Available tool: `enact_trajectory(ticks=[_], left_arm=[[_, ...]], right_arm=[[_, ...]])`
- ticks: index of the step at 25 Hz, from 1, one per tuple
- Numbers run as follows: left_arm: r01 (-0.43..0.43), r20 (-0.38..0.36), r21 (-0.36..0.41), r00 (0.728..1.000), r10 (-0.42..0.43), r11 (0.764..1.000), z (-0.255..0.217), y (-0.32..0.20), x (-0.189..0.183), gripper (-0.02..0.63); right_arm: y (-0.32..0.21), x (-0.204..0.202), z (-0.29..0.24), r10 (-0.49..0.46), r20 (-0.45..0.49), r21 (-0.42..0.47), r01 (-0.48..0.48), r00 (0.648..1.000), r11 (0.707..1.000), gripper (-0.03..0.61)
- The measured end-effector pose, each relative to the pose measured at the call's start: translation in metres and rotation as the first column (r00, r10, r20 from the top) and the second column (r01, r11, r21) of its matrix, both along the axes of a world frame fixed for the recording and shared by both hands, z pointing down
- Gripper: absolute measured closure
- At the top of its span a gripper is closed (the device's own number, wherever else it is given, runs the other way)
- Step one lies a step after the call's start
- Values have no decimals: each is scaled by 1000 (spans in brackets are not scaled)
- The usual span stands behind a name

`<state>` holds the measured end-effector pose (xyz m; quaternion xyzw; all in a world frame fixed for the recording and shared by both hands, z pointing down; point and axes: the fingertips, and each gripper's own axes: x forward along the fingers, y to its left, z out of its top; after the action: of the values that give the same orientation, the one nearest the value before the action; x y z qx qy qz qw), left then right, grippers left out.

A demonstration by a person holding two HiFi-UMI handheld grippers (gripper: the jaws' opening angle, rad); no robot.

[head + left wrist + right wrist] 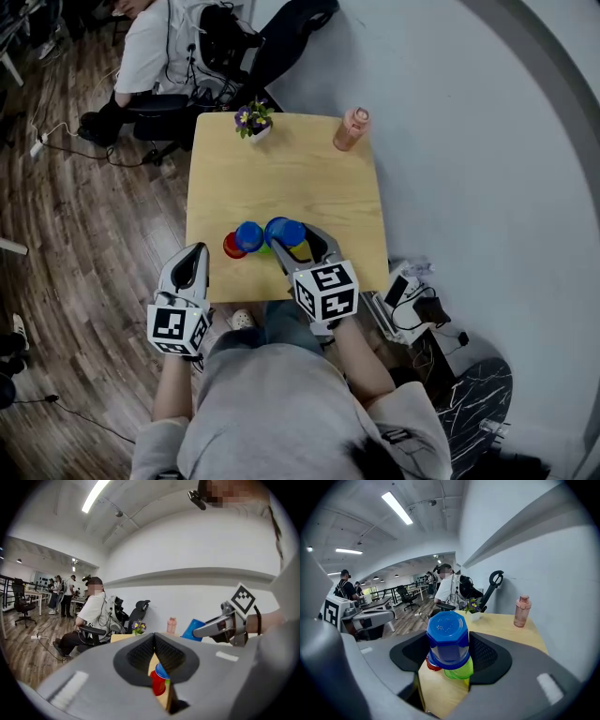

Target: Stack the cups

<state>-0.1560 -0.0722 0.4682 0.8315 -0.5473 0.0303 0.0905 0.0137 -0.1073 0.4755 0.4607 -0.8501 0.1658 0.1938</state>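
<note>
Wooden table [281, 173] standing on plank floor [84, 216] beside pale wall [562, 573]; right tongs [292, 236] gripping blue cup [285, 231] over it, left tongs [197, 251] sitting closed, empty.

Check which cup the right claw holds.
The upside-down blue cup gripped in the right claw; the second blue cup, red cup and green cup are ungripped.
</note>
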Motion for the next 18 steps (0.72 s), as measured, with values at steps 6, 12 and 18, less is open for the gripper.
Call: enact_trajectory(ticks=[6, 12, 18], left_arm=[[37, -2, -8, 999, -37, 999, 2, 14, -15, 555], [74, -9, -17, 997, -74, 997, 4, 21, -28, 555], [88, -8, -22, 996, -89, 996, 7, 23, -36, 555]], right_arm=[[-10, -22, 15, -19, -64, -28, 18, 998, 999, 321], [-19, -30, 18, -25, -103, -29, 22, 994, 999, 321], [-19, -35, 21, -30, -134, -21, 28, 990, 999, 319]])
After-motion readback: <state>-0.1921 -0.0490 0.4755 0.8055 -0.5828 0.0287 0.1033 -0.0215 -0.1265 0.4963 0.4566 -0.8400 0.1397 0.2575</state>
